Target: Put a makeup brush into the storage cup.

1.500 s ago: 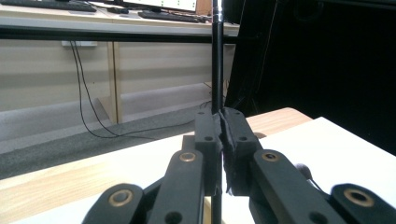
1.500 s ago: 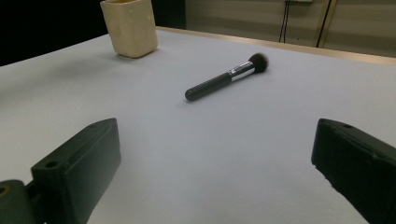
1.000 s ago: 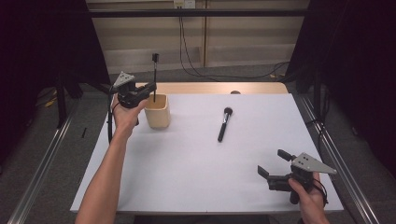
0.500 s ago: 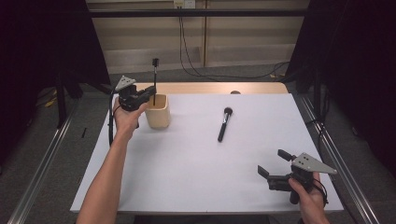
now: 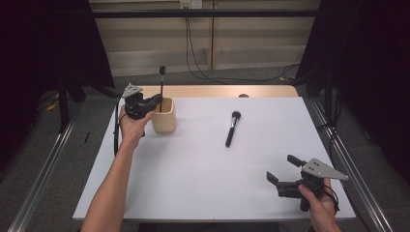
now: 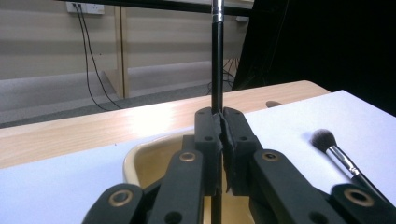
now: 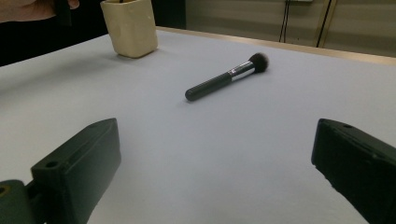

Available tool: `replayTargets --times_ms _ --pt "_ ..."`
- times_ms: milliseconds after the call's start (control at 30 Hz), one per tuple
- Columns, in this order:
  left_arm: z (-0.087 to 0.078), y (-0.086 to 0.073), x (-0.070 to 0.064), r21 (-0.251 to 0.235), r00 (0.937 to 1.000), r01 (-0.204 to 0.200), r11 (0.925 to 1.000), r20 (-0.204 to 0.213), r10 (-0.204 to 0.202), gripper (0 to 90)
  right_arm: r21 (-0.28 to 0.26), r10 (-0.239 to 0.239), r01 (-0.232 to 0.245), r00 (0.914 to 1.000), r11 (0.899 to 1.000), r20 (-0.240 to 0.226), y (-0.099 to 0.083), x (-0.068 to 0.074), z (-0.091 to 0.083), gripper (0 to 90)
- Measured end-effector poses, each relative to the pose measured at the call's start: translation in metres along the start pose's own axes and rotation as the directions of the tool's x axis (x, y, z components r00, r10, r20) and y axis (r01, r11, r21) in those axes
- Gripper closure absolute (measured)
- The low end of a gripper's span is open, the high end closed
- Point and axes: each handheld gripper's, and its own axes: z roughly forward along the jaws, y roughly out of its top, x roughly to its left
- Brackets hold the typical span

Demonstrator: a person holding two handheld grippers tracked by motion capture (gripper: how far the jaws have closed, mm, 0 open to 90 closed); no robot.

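My left gripper (image 5: 157, 100) is shut on a thin black brush (image 5: 162, 89), held upright over the cream cup (image 5: 164, 121) at the table's back left. In the left gripper view the black handle (image 6: 216, 60) rises from between the closed jaws, and its lower end reaches down into the cup (image 6: 144, 156). A second black makeup brush (image 5: 232, 128) lies flat mid-table, bristles pointing away; it also lies ahead in the right gripper view (image 7: 226, 77). My right gripper (image 5: 283, 173) stands open near the front right edge, low over the white table (image 5: 203, 169), with nothing between its fingers.
A wooden strip (image 5: 227, 91) runs along the table's far edge. Cables (image 5: 193, 48) hang down the back wall. Metal rails (image 5: 348, 159) flank the table on both sides. The cream cup (image 7: 130, 28) is at the upper left of the right gripper view.
My left gripper has lowered a little with the thin brush, bringing its lower end down into the cup. The right gripper has not moved.
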Motion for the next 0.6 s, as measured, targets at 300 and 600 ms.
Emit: replayTargets --times_ms 300,600 --pt "0.002 -0.010 -0.001 0.023 1.0000 0.001 0.9997 0.002 -0.002 85.7 0.002 -0.002 0.002 1.0000 1.000 -0.002 0.000 0.000 0.000 0.9" --pt "0.003 -0.016 -0.002 0.036 1.0000 0.002 0.9994 -0.005 -0.001 85.7 0.003 -0.003 0.003 1.0000 1.000 -0.004 0.000 0.000 0.001 0.9"
